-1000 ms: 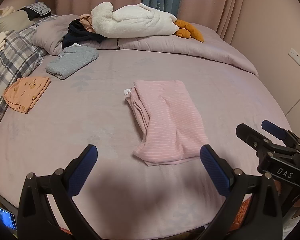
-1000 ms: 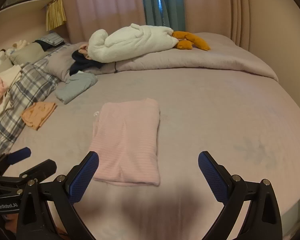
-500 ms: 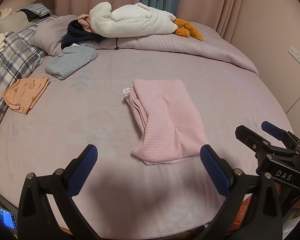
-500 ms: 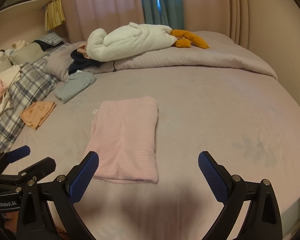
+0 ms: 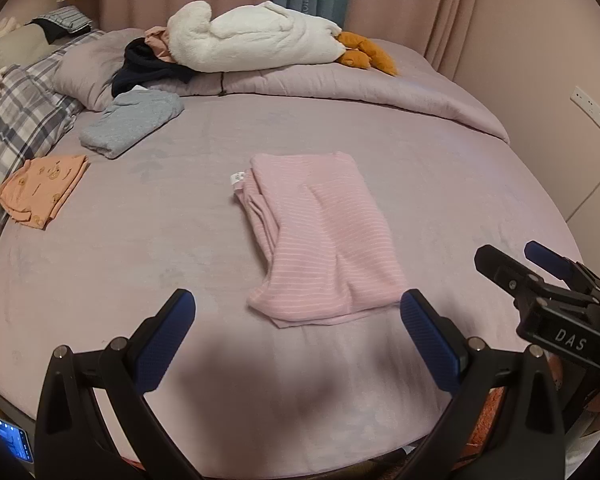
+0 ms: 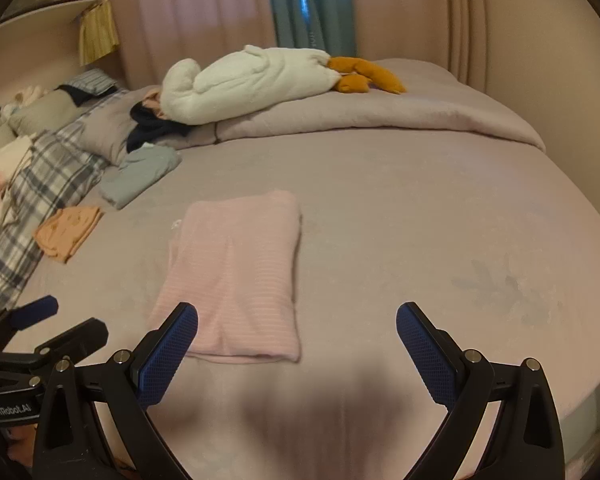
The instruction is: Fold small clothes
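Note:
A pink striped garment [image 5: 320, 232] lies folded in a long rectangle on the mauve bed [image 5: 140, 248], with a white label at its far left corner. It also shows in the right wrist view [image 6: 236, 272]. My left gripper [image 5: 298, 340] is open and empty, just short of the garment's near edge. My right gripper [image 6: 296, 356] is open and empty at the near edge too, its left pad over the garment's near left corner. The right gripper shows at the right of the left wrist view [image 5: 540, 272], and the left gripper at the left of the right wrist view [image 6: 32, 320].
A folded orange garment [image 5: 40, 188] and a folded grey one [image 5: 132, 120] lie at the left. A dark garment [image 5: 148, 68], a white plush goose [image 5: 252, 36] and a rolled duvet [image 5: 360, 84] lie at the back. Plaid bedding [image 5: 16, 120] runs along the left. A wall [image 5: 540, 80] stands to the right.
Both grippers have eased slightly toward the pink garment. The garment and the other clothes have not moved.

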Demonstrator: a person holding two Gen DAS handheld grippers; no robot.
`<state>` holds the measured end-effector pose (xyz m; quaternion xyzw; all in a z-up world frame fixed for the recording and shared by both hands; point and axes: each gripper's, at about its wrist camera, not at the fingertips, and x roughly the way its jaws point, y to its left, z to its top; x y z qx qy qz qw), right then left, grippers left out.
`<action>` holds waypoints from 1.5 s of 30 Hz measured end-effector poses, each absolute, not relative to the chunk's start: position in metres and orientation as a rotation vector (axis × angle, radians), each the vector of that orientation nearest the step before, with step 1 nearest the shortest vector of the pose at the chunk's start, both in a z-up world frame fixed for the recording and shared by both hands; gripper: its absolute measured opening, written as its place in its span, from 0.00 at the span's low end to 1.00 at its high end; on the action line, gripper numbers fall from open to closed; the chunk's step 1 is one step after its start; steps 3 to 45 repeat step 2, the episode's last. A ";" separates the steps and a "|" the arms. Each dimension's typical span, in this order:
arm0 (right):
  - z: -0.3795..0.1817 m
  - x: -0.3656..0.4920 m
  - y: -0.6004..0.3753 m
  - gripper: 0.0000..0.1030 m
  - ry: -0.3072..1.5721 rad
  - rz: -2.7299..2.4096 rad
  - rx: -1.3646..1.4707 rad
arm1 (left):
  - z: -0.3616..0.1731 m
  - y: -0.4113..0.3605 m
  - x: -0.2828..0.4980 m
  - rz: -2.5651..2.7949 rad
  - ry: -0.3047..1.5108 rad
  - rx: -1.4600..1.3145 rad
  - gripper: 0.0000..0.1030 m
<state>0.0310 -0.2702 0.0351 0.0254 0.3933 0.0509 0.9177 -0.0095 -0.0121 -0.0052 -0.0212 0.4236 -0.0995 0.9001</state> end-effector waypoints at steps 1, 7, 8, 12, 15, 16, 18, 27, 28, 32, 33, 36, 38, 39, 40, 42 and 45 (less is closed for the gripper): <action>0.035 0.031 -0.272 0.96 0.811 0.099 0.058 | -0.005 -0.013 -0.009 -0.208 0.876 -0.042 1.00; 0.035 0.031 -0.274 0.96 0.812 0.094 0.062 | -0.005 -0.014 -0.009 -0.210 0.876 -0.040 1.00; 0.035 0.031 -0.274 0.96 0.812 0.094 0.062 | -0.005 -0.014 -0.009 -0.210 0.876 -0.040 1.00; 0.035 0.031 -0.274 0.96 0.812 0.094 0.062 | -0.005 -0.014 -0.009 -0.210 0.876 -0.040 1.00; 0.035 0.031 -0.274 0.96 0.812 0.094 0.062 | -0.005 -0.014 -0.009 -0.210 0.876 -0.040 1.00; 0.035 0.031 -0.274 0.96 0.812 0.094 0.062 | -0.005 -0.014 -0.009 -0.210 0.876 -0.040 1.00; 0.035 0.031 -0.274 0.96 0.812 0.094 0.062 | -0.005 -0.014 -0.009 -0.210 0.876 -0.040 1.00; 0.035 0.031 -0.274 0.96 0.812 0.094 0.062 | -0.005 -0.014 -0.009 -0.210 0.876 -0.040 1.00; 0.035 0.031 -0.274 0.96 0.812 0.094 0.062 | -0.005 -0.014 -0.009 -0.210 0.876 -0.040 1.00; 0.035 0.031 -0.274 0.96 0.812 0.094 0.062 | -0.005 -0.014 -0.009 -0.210 0.876 -0.040 1.00; 0.035 0.031 -0.274 0.96 0.812 0.094 0.062 | -0.005 -0.014 -0.009 -0.210 0.876 -0.040 1.00; 0.035 0.031 -0.274 0.96 0.812 0.094 0.062 | -0.005 -0.014 -0.009 -0.210 0.876 -0.040 1.00; 0.035 0.031 -0.274 0.96 0.812 0.094 0.062 | -0.005 -0.014 -0.009 -0.210 0.876 -0.040 1.00; 0.035 0.031 -0.274 0.96 0.812 0.094 0.062 | -0.005 -0.014 -0.009 -0.210 0.876 -0.040 1.00; 0.035 0.031 -0.274 0.96 0.812 0.094 0.062 | -0.005 -0.014 -0.009 -0.210 0.876 -0.040 1.00; 0.035 0.031 -0.274 0.96 0.812 0.094 0.062 | -0.005 -0.014 -0.009 -0.210 0.876 -0.040 1.00; 0.035 0.031 -0.274 0.96 0.812 0.094 0.062 | -0.005 -0.014 -0.009 -0.210 0.876 -0.040 1.00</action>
